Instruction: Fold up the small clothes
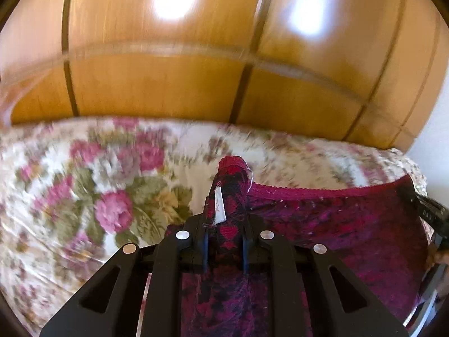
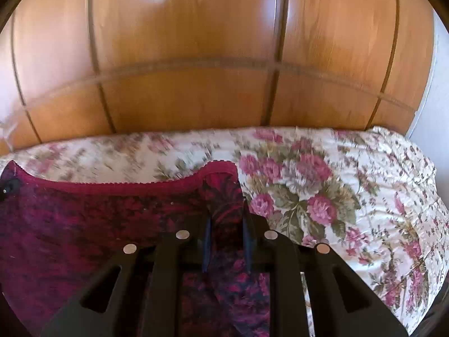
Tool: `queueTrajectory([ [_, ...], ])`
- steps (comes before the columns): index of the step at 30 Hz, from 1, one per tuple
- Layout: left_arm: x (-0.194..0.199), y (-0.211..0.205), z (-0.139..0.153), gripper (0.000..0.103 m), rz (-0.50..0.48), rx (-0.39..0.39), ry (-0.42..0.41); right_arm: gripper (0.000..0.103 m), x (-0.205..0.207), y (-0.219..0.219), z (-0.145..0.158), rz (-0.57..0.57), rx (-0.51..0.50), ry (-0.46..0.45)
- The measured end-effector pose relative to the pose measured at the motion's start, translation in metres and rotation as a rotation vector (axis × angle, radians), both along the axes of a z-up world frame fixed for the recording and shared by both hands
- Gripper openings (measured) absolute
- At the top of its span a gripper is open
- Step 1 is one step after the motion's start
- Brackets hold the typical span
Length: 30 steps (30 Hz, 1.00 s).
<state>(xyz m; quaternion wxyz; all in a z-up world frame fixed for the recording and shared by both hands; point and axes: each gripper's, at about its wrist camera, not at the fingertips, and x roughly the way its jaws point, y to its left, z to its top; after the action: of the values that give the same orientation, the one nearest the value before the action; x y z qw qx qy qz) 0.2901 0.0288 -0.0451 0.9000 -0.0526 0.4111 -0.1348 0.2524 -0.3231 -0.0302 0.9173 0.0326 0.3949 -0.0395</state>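
Bright warm daylight, motion blur in both wrist views.

Two blown-out glare patches on the glossy wardrobe doors in the left view, one faint patch in the right. Floral bedspread smeared in the left view and on the right view's left half; sharper at its right. Close-up black tongs and dark red garment stay fairly crisp. Strong fisheye bowing of the panel lines, black vignette in the corners. Shadows soft.

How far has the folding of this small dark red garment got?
Done: both corners are gripped. In hand: the left gripper and the right gripper each pinch a corner of the dark red garment, stretched between them above the floral bedspread. Left: no fold shows yet.
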Motion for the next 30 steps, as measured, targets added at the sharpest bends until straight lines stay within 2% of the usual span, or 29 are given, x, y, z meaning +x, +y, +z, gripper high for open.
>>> queueTrajectory([
  [2, 0.013, 0.001, -0.02, 0.015, 0.016, 0.01, 0.055, 0.017, 0.011, 0.0, -0.02, -0.006, -0.01, 0.05],
  [4, 0.019, 0.004, -0.034, 0.016, 0.024, -0.012, 0.095, 0.018, 0.018, -0.001, -0.036, -0.011, -0.003, 0.091],
  [7, 0.02, 0.007, -0.039, 0.018, 0.029, -0.036, 0.105, 0.021, 0.026, -0.003, -0.053, -0.015, 0.01, 0.14],
  [11, 0.022, 0.014, -0.038, 0.024, 0.031, -0.09, 0.136, 0.027, 0.028, -0.008, -0.055, -0.02, 0.027, 0.158],
  [12, 0.02, 0.018, -0.034, 0.028, 0.039, -0.113, 0.137, 0.035, 0.028, -0.01, -0.054, -0.026, 0.033, 0.162],
  [13, 0.016, 0.02, -0.029, 0.032, 0.048, -0.125, 0.13, 0.048, 0.025, -0.014, -0.05, -0.043, 0.048, 0.16],
  [14, 0.008, 0.025, -0.023, 0.036, 0.061, -0.139, 0.119, 0.057, 0.021, -0.018, -0.046, -0.06, 0.072, 0.153],
  [15, 0.002, 0.028, -0.02, 0.039, 0.065, -0.15, 0.114, 0.067, 0.015, -0.022, -0.042, -0.068, 0.108, 0.146],
  [16, -0.006, 0.032, -0.016, 0.044, 0.068, -0.163, 0.109, 0.07, 0.009, -0.027, -0.039, -0.072, 0.139, 0.142],
  [17, -0.015, 0.036, -0.013, 0.06, 0.079, -0.164, 0.112, 0.072, 0.001, -0.033, -0.036, -0.075, 0.174, 0.138],
  [18, -0.028, 0.044, -0.01, 0.065, 0.09, -0.179, 0.107, 0.077, -0.009, -0.039, -0.033, -0.078, 0.205, 0.131],
  [21, -0.058, 0.06, -0.015, 0.065, 0.058, -0.25, 0.136, 0.082, -0.038, -0.049, -0.028, -0.076, 0.269, 0.122],
  [24, -0.092, 0.072, -0.025, 0.065, 0.008, -0.336, 0.177, 0.087, -0.079, -0.063, -0.03, -0.066, 0.375, 0.115],
  [28, -0.136, 0.079, -0.035, 0.066, -0.018, -0.403, 0.195, 0.088, -0.138, -0.068, -0.044, -0.032, 0.484, 0.135],
  [30, -0.15, 0.08, -0.043, 0.066, -0.035, -0.467, 0.25, 0.089, -0.157, -0.063, -0.054, -0.021, 0.503, 0.159],
])
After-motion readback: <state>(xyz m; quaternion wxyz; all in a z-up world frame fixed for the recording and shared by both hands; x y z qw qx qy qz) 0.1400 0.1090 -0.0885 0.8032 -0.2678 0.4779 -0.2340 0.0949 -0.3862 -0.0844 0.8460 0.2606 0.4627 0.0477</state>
